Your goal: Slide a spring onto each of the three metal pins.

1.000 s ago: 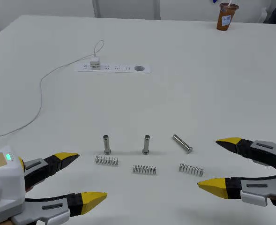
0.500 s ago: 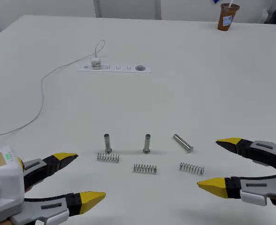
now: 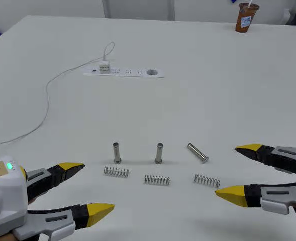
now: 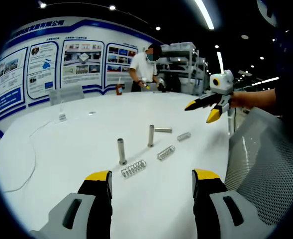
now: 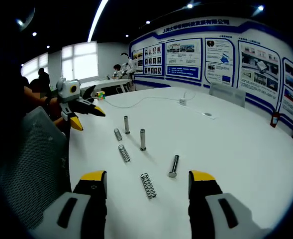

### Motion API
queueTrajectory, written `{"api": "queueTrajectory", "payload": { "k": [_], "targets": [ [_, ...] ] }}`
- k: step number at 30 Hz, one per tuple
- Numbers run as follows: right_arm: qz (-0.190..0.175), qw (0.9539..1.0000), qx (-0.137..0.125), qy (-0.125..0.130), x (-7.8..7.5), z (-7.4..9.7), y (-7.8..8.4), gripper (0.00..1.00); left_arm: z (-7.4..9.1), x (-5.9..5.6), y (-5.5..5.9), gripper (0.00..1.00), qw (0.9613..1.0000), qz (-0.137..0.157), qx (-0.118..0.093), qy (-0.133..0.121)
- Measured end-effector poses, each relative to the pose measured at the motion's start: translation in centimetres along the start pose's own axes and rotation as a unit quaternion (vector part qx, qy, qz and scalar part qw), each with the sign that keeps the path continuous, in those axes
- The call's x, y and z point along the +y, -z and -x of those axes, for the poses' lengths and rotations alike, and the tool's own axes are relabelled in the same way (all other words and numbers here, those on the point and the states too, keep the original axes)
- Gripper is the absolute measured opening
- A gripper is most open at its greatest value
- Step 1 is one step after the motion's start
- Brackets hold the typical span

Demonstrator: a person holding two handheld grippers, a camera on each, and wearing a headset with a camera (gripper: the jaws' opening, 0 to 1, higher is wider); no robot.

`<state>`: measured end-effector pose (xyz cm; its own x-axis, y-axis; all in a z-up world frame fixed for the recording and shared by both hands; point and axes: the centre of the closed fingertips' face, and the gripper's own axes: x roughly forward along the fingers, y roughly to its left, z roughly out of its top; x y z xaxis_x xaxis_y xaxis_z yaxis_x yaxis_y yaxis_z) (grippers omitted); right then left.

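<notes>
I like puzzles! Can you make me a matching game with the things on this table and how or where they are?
Things, as the head view shows them:
1. leftmost pin
2. rightmost pin
3. cup
4. power strip

States:
A. lying on its side
B. at the far edge of the table
C. has a white plug in it
D. standing upright

Pairs: 1-D, 2-A, 3-B, 4-C.

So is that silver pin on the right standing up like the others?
No, tipped over: the right-hand silver metal pin lies flat on the white table, while the left pin and middle pin stand upright.
</notes>
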<state>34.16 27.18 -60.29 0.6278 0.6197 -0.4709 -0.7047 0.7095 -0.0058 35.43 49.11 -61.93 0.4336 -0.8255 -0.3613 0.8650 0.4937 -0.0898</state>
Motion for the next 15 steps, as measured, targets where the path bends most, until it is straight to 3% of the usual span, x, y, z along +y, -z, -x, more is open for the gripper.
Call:
{"api": "queueTrajectory", "payload": {
  "k": [7, 11, 15],
  "targets": [
    [-0.005, 0.9999, 0.012, 0.006, -1.3, -0.7, -0.7, 0.6, 0.1, 0.0, 0.0, 0.66, 1.0, -0.001, 0.001, -0.001],
    [-0.005, 0.9988, 0.043, 0.024, -2.4, -1.4, -0.7, 0.56, 0.1, -0.1, 0.0, 0.66, 1.0, -0.002, 0.001, -0.001],
    [-0.006, 0.9986, 0.046, 0.027, -3.0, -2.3, -1.5, 0.54, 0.2, -0.1, -0.1, 0.66, 1.0, -0.002, 0.001, -0.002]
  ]
}}
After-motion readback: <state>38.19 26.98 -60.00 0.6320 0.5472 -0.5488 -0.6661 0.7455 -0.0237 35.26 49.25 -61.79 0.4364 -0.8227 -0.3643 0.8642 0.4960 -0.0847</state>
